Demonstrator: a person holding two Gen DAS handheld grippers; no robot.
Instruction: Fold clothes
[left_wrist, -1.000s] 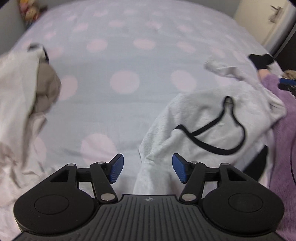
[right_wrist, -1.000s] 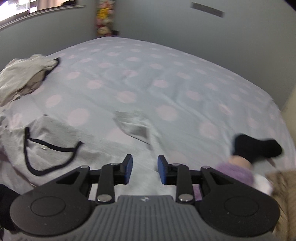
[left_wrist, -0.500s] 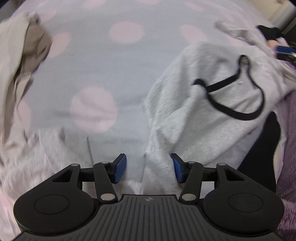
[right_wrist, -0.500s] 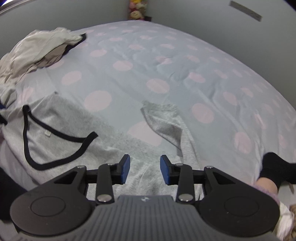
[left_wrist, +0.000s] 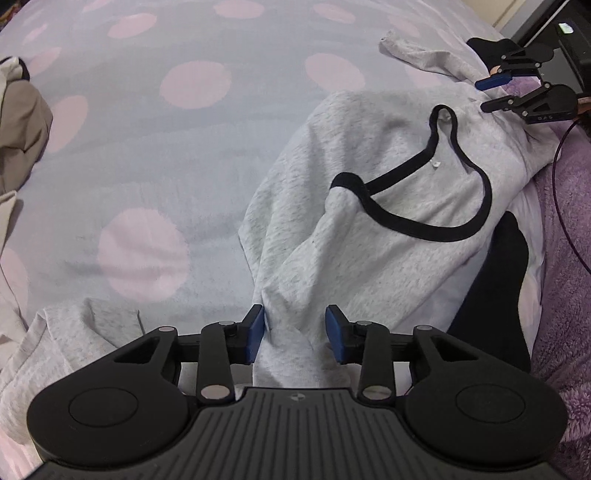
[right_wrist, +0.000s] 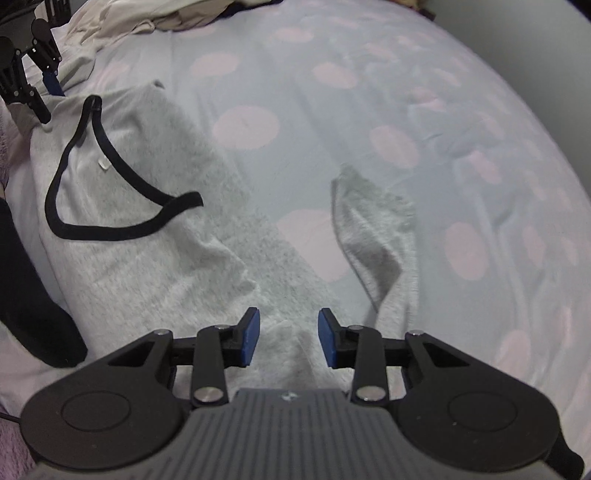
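A light grey top (left_wrist: 369, 221) with a black neckline trim (left_wrist: 424, 229) lies crumpled on the dotted bedsheet (left_wrist: 147, 147). My left gripper (left_wrist: 295, 332) is open and low over the shoulder end, with a raised fold of the grey cloth between its blue pads. In the right wrist view the same top (right_wrist: 147, 258) spreads to the left, one sleeve (right_wrist: 380, 236) flipped up to the right. My right gripper (right_wrist: 288, 336) is open, its pads either side of a ridge of grey cloth. Each gripper also shows small in the other's view: the right gripper (left_wrist: 480, 96) and the left gripper (right_wrist: 48, 101).
A beige pile of clothes (left_wrist: 22, 122) lies at the left edge, and another grey sleeve (left_wrist: 74, 339) sits beside my left gripper. A person's black-socked foot (left_wrist: 495, 288) and purple fleece (left_wrist: 565, 240) border the top on the right.
Both grippers have dropped down and forward onto the grey top. The left jaws have narrowed around a fold of cloth. The right gripper has swung left over the top's edge.
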